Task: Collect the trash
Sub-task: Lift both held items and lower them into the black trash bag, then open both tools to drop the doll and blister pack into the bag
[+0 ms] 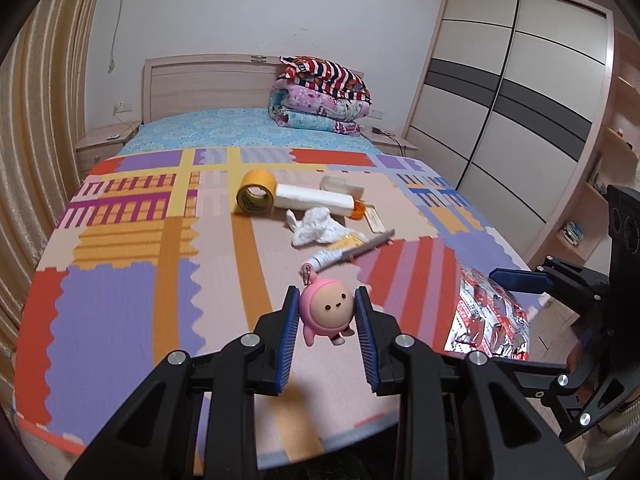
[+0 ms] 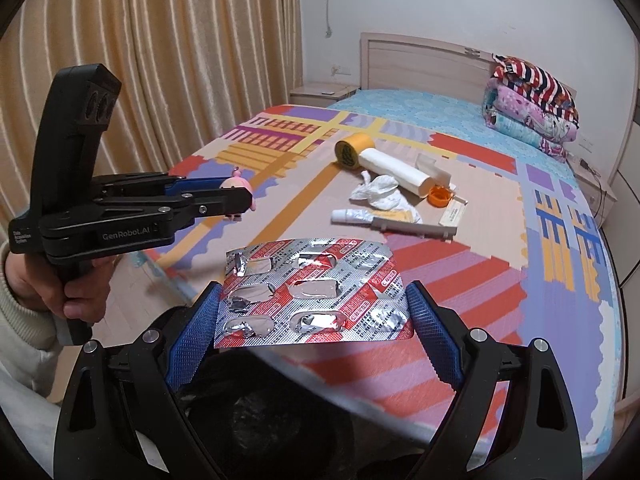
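My left gripper [image 1: 327, 310] is shut on a pink round toy figure [image 1: 326, 312] with a clip, held above the colourful foam mat [image 1: 132, 304] on the bed; the toy also shows in the right wrist view [image 2: 240, 186]. My right gripper [image 2: 314, 306] is shut on an empty silver-and-red pill blister pack [image 2: 316, 292], held over a black bag [image 2: 260, 412] below the bed's edge; the pack shows in the left wrist view [image 1: 490, 320]. On the mat lie a crumpled white tissue [image 1: 316, 226], a small tube [image 1: 326, 258], a grey strip [image 1: 370, 246] and an orange cap [image 1: 358, 210].
A yellow tape roll [image 1: 256, 192] and a white paper roll [image 1: 314, 198] lie further back on the mat. Folded quilts [image 1: 320, 96] sit by the headboard. A wardrobe [image 1: 500, 112] stands right, curtains [image 1: 36, 120] left.
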